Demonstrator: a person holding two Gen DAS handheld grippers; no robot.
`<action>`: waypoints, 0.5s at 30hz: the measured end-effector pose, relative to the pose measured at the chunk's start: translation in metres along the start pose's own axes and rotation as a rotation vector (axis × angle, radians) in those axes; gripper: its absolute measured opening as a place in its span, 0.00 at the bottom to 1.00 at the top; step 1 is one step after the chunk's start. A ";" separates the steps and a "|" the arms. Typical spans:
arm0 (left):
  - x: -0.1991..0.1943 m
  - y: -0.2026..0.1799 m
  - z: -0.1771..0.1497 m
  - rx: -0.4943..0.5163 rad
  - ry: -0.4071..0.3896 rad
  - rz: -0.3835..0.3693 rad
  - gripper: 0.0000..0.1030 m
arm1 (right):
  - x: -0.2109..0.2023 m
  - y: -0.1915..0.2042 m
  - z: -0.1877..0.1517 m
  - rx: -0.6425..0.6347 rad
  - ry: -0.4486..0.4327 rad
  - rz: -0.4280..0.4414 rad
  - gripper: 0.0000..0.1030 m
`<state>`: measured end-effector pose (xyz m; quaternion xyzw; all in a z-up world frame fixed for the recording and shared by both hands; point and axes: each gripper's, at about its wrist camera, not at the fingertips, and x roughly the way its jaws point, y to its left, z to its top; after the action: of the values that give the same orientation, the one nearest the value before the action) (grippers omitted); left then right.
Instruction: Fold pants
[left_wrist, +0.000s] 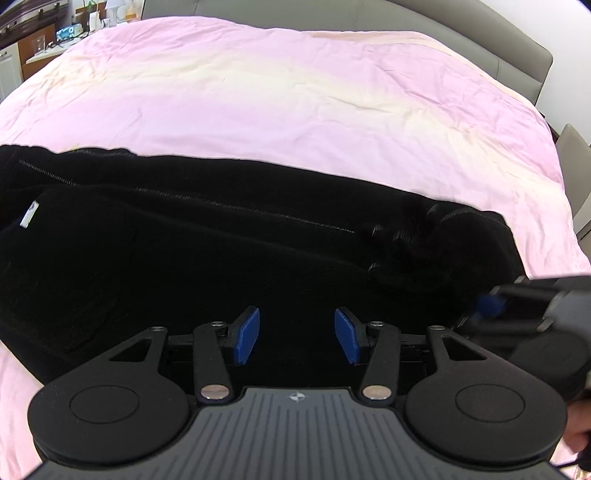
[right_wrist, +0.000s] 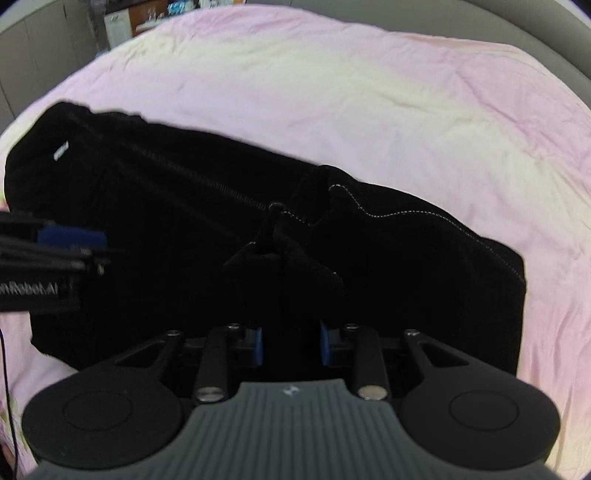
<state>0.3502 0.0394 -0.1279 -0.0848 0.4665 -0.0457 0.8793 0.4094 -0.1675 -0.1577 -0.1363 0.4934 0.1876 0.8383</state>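
Note:
Black pants (left_wrist: 184, 251) lie across a pink bed sheet (left_wrist: 295, 92), folded lengthwise, with a white label (left_wrist: 29, 214) at the waist on the left. My left gripper (left_wrist: 297, 336) is open and empty just above the near edge of the pants. My right gripper (right_wrist: 291, 345) has its blue pads close together with bunched black fabric (right_wrist: 288, 266) between them, near the leg end of the pants (right_wrist: 406, 258). The right gripper shows at the right edge of the left wrist view (left_wrist: 491, 304); the left gripper shows at the left edge of the right wrist view (right_wrist: 70, 236).
The pink sheet (right_wrist: 369, 92) covers the whole bed beyond the pants. A grey headboard (left_wrist: 369, 14) runs along the far side. Cabinets and a shelf with clutter (left_wrist: 44, 40) stand at the far left.

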 end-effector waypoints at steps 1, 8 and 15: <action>0.002 0.002 0.000 -0.002 0.003 -0.003 0.54 | 0.008 0.004 -0.004 -0.019 0.016 -0.014 0.25; -0.016 -0.002 -0.013 -0.024 -0.012 -0.015 0.54 | -0.008 0.008 -0.006 -0.025 0.035 0.040 0.49; -0.027 0.002 -0.005 -0.091 -0.053 -0.065 0.54 | -0.061 -0.023 -0.004 -0.009 -0.042 0.035 0.58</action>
<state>0.3310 0.0455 -0.1093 -0.1409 0.4415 -0.0507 0.8847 0.3892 -0.2009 -0.1047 -0.1275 0.4771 0.2071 0.8445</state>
